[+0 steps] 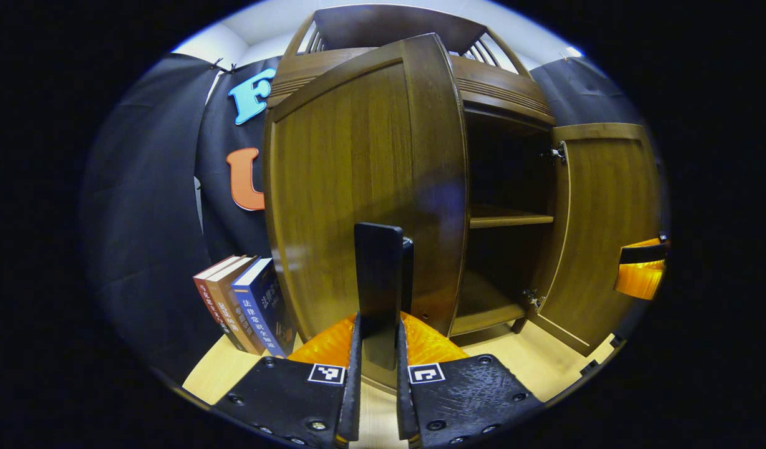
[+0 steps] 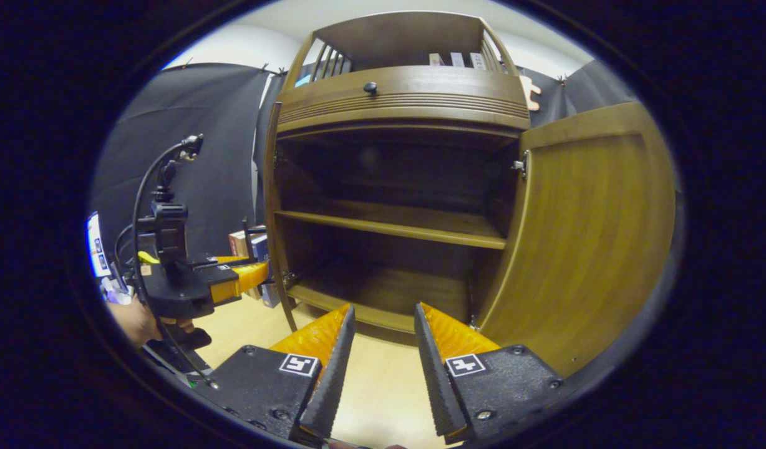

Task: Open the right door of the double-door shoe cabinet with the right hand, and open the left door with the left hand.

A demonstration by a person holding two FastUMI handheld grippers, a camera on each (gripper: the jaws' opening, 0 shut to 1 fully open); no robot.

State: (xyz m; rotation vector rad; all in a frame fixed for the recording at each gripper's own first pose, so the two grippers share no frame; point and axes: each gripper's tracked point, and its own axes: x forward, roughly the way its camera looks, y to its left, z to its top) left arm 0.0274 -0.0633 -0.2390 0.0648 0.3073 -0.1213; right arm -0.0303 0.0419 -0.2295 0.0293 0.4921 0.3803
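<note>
At frame centre the left door (image 1: 364,187) handle (image 1: 378,293) is pinched by the left gripper (image 1: 378,349); the right gripper (image 2: 383,362) fingers are spread before bare cabinet shelves (image 2: 389,227).

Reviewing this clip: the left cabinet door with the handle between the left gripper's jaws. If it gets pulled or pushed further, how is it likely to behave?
The left door looks like a rigid wooden panel, so it probably won't flex. It hangs beside the cabinet opening, so it should swing in an arc rather than slide. The dark handle looks smooth and narrow, so the left gripper might slip if pulled off-axis.
</note>
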